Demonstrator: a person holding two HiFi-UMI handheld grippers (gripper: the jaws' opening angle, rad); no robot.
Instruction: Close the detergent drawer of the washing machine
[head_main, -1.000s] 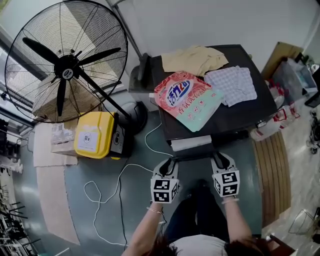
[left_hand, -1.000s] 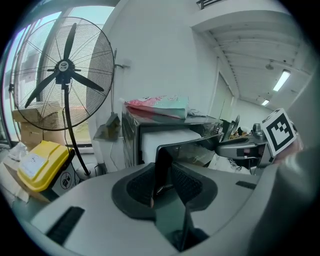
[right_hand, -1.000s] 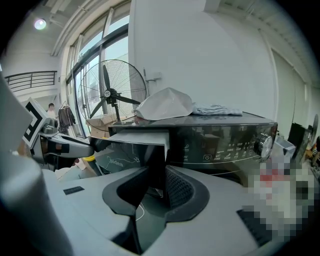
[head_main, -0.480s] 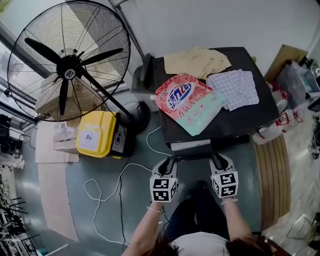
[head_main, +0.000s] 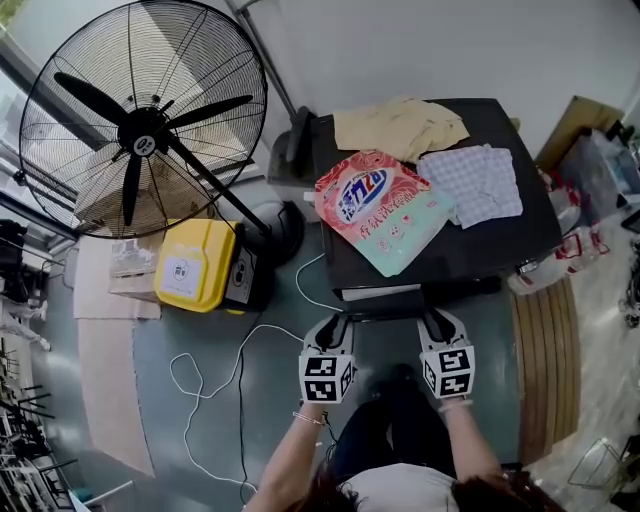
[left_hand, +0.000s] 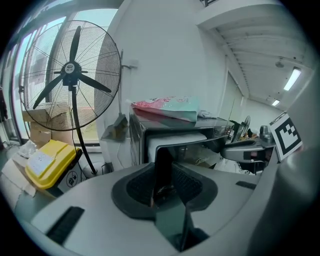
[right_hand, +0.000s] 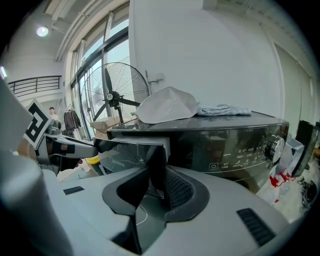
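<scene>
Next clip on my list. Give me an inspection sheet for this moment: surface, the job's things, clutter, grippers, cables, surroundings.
Surface: dark washing machine top, partly covered.
Job's things: detergent drawer partly pulled out, its white inside showing.
Clutter: detergent bag, beige cloth and checked cloth lie on the top.
Grippers: left gripper and right gripper are each closed on one end of the drawer's dark front panel.
Cables: white cable looped on the floor.
Surroundings: standing fan and yellow case to the left of the machine.
</scene>
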